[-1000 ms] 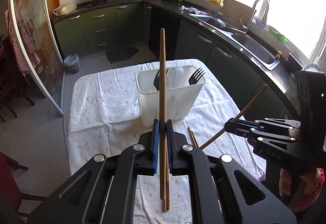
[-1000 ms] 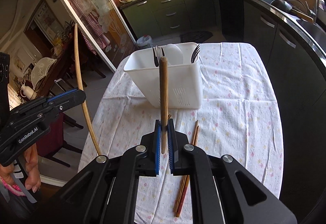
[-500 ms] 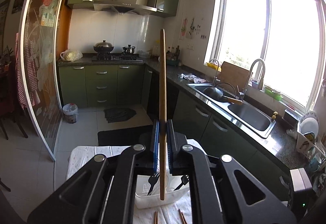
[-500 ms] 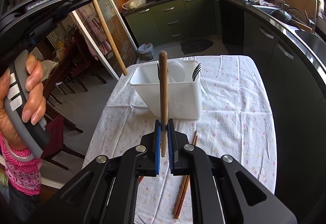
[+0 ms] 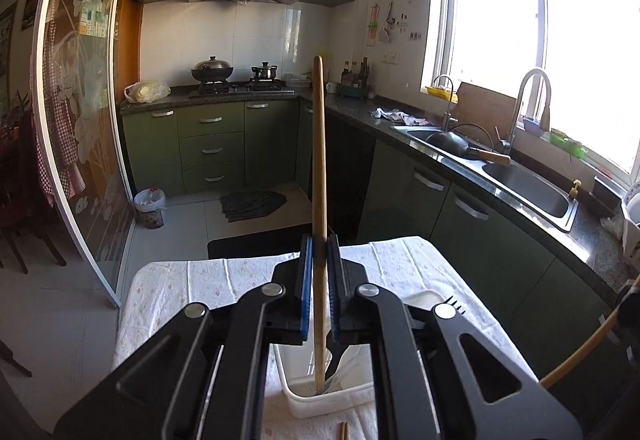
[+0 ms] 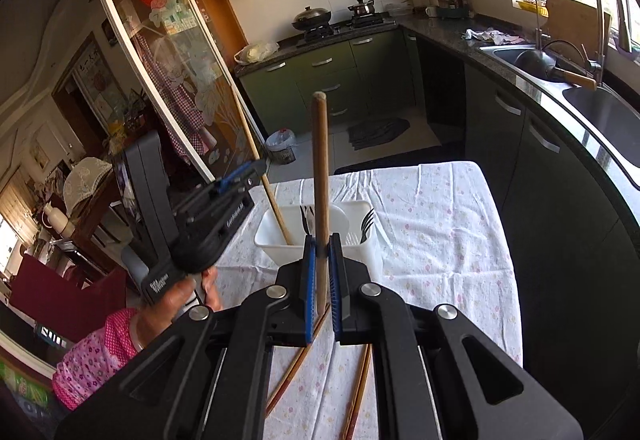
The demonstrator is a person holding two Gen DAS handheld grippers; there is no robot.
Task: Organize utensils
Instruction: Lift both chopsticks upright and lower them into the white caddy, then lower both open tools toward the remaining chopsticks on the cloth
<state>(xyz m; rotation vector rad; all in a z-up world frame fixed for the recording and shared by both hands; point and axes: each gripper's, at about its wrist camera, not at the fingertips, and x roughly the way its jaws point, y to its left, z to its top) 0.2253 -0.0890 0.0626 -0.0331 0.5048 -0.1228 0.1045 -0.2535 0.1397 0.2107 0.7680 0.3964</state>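
My left gripper (image 5: 319, 240) is shut on a long wooden chopstick (image 5: 319, 144) that stands almost upright. The stick's lower end dips into the white utensil basket (image 5: 332, 406). In the right wrist view that same gripper (image 6: 256, 169) hangs left of the basket (image 6: 268, 240), its stick slanting down into the left compartment. My right gripper (image 6: 320, 240) is shut on a second wooden chopstick (image 6: 320, 168), held above the table on the near side of the basket. Black forks (image 6: 366, 224) and a white spoon (image 6: 340, 214) stand in the basket. Loose chopsticks (image 6: 298, 362) lie on the cloth under my right gripper.
The table wears a white flowered cloth (image 6: 432, 240). A dark counter with a sink (image 6: 600, 108) runs along the right. A glass sliding door (image 6: 168, 60) and wooden chairs stand to the left. A hand with a pink sleeve (image 6: 92, 356) holds the left gripper.
The left gripper has swung up and over the basket, then tipped down so its chopstick's end entered the basket. The right gripper has risen with its chopstick.
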